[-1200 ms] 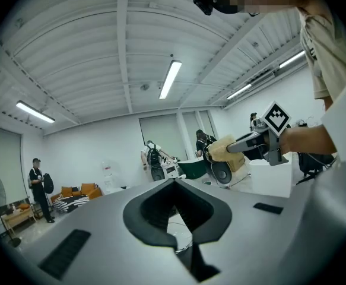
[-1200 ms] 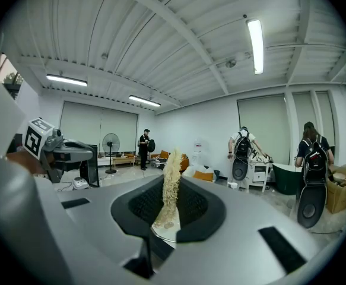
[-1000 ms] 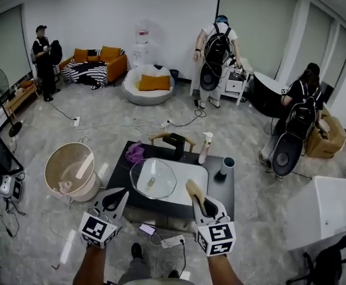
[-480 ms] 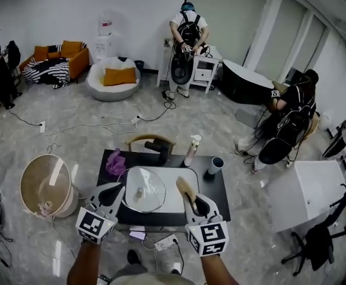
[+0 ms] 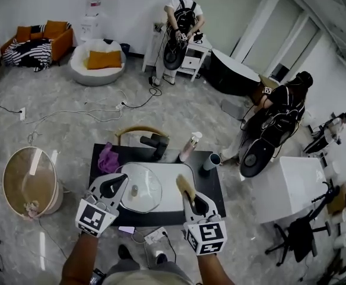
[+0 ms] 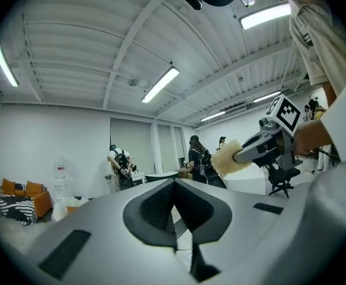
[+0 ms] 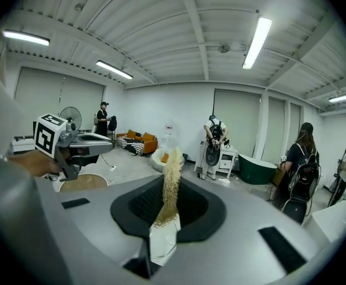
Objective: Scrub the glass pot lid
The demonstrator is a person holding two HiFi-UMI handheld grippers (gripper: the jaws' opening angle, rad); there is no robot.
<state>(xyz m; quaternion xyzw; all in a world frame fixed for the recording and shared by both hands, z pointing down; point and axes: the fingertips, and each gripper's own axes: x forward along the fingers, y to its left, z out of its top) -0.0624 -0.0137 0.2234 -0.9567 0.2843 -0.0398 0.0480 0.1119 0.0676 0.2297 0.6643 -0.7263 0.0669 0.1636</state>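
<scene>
The glass pot lid (image 5: 143,189) lies on a white tray (image 5: 187,180) on the black table (image 5: 215,190), its knob pointing up. My left gripper (image 5: 117,185) is at the lid's left rim. Its jaws look shut in the left gripper view (image 6: 175,221); whether they pinch the rim is not clear. My right gripper (image 5: 191,202) hovers over the tray just right of the lid, shut on a tan fibrous scrub pad (image 5: 184,188). The pad stands up from the jaws in the right gripper view (image 7: 170,183).
A spray bottle (image 5: 187,146), a dark cup (image 5: 210,161), a purple cloth (image 5: 107,157) and a black object (image 5: 155,143) stand along the table's far edge. A wooden chair back (image 5: 138,130) is behind it, a round basket (image 5: 27,180) on the floor to the left. Several people are farther off.
The head view has swung right and downward. My left gripper has closed in on the lid's left rim. The right gripper holds the scrub pad in about the same place beside the lid.
</scene>
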